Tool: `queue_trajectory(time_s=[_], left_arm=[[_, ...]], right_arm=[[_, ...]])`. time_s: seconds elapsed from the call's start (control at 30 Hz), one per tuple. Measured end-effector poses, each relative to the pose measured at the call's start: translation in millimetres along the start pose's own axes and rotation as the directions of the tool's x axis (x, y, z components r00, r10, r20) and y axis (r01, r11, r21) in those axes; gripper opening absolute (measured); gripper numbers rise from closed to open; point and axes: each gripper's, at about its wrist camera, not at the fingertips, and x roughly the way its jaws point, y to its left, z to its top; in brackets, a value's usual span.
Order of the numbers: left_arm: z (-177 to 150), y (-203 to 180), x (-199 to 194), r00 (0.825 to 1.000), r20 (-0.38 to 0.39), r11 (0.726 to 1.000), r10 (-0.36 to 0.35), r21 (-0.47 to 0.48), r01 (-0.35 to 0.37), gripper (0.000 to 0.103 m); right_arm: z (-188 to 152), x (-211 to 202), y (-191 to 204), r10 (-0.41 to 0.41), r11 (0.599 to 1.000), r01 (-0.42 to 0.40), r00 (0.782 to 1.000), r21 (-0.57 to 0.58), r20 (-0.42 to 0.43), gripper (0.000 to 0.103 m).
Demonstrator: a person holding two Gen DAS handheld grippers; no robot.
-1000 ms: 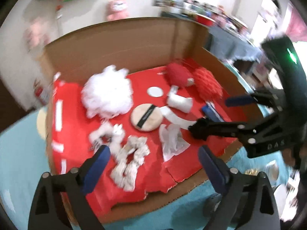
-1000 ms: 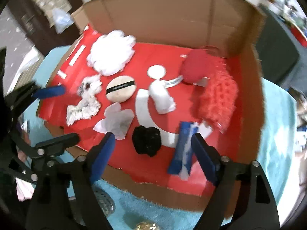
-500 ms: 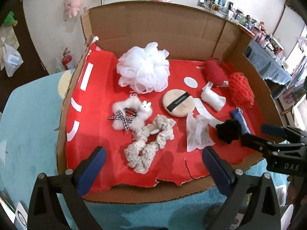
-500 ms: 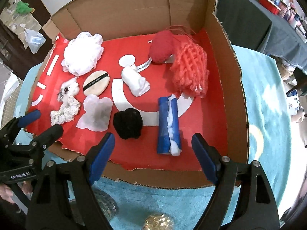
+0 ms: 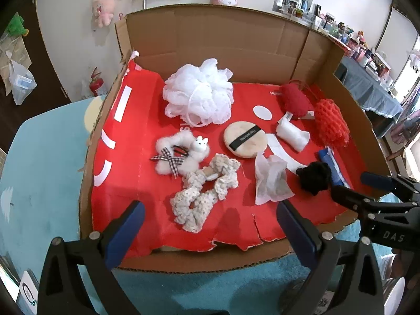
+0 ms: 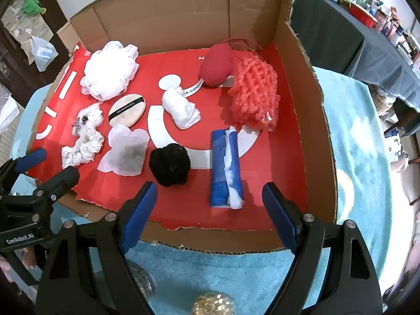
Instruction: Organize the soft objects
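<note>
While both grippers hang over the near rim of the cardboard box (image 5: pixel 215 36), I see my left view has steadied: a second ago it was blurred and tilted, now the whole red liner (image 5: pixel 136 183) sits level and sharp. My left gripper (image 5: pixel 210 225) has its fingers spread wide with nothing between them, slightly wider than a second ago. My right gripper (image 6: pixel 210 204) holds its fingers partly open, empty, unchanged in width. Under the right one, the black pom-pom (image 6: pixel 170 164) and the blue roll (image 6: pixel 225 165) now lie further ahead of the fingertips than before. The white mesh puff (image 5: pixel 199 92) rests near the back wall, the cream scrunchie (image 5: pixel 204 194) just ahead of my left fingers.
</note>
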Motion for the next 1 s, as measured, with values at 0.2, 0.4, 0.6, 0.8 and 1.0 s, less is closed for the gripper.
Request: queue_trajectory(time_s=[0.2, 0.4, 0.6, 0.8, 1.0], left_arm=[[-1.6, -1.1, 1.5, 1.0, 0.0, 1.0, 0.031, -0.004, -0.031, 0.102], [-2.5, 1.7, 3.2, 0.999, -0.008, 0.999, 0.037, -0.025, -0.038, 0.102], [-3.9, 0.0, 2.6, 0.999, -0.001, 0.999, 0.045, -0.02, -0.045, 0.102], [-4.5, -0.9, 1.2, 0.999, 0.008, 0.999, 0.048, -0.014, -0.047, 0.102], [-4.9, -1.4, -0.2, 0.999, 0.015, 0.999, 0.05, -0.01, -0.05, 0.102]], right_arm=[[-2.8, -2.8, -0.1, -0.007, 1.0, 0.007, 1.0, -0.005, 0.015, 0.082], [-4.7, -5.1, 4.1, -0.014, 1.0, 0.014, 1.0, -0.016, 0.025, 0.082], [-3.9, -5.0, 4.7, -0.012, 1.0, 0.012, 1.0, -0.011, 0.027, 0.082], [-4.5, -5.8, 3.4, -0.008, 1.0, 0.009, 0.999, -0.003, 0.032, 0.082], [-5.0, -6.6, 3.3, -0.01, 1.0, 0.01, 0.999, -0.007, 0.034, 0.082]])
